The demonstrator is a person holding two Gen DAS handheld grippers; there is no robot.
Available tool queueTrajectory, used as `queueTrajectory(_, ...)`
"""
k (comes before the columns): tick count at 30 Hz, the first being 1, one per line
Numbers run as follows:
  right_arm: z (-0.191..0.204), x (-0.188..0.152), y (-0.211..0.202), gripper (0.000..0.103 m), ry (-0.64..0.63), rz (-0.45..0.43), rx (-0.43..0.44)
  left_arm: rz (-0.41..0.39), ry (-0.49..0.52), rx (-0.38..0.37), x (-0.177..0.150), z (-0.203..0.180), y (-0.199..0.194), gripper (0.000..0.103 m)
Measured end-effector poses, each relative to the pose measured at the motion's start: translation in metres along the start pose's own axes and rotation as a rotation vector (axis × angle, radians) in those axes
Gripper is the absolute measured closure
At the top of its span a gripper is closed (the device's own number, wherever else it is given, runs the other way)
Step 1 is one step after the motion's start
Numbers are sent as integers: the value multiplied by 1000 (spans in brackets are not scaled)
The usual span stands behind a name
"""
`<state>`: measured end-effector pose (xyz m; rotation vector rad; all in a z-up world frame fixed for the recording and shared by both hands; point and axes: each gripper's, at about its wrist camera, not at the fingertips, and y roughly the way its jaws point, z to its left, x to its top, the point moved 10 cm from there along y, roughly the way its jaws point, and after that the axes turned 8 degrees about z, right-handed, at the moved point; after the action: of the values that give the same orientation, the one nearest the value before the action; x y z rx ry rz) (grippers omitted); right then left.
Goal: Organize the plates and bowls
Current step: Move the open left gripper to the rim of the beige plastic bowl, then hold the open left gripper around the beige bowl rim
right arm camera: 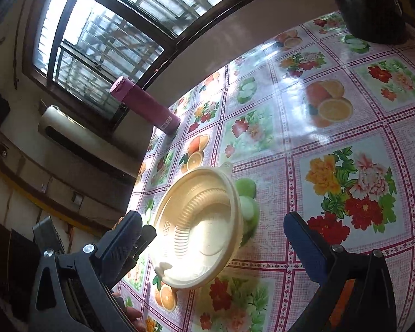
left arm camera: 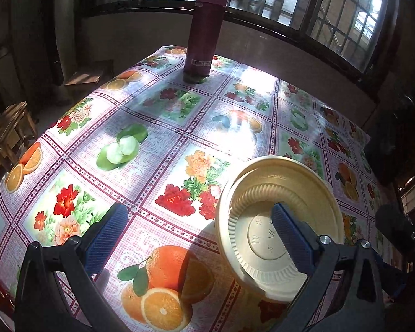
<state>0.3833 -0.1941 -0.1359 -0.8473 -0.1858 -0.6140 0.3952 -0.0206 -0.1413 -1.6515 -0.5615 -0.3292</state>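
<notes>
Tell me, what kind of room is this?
Probably a dining corner in a home: a table with a fruit-and-flower tablecloth, cream plates and bowls, a purple flask and a barred window.

Ahead of my left fingers (left arm camera: 116, 229) the desk (left arm camera: 163, 127) lies bare up to the flask (left arm camera: 204, 27) at the far edge. The stacked plate and bowl (left arm camera: 279, 218) block the right side, beside my right fingers (right arm camera: 124, 238).
</notes>
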Motion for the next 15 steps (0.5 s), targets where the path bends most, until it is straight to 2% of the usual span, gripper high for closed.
queueTrajectory(3,-1,-1,2,0,-1,4,-4,7,27,19,-3,-2,5,0)
queueTrajectory(15,3,-8,4,0,-13,2,-11,8,74,-6,-9,-15,2,0)
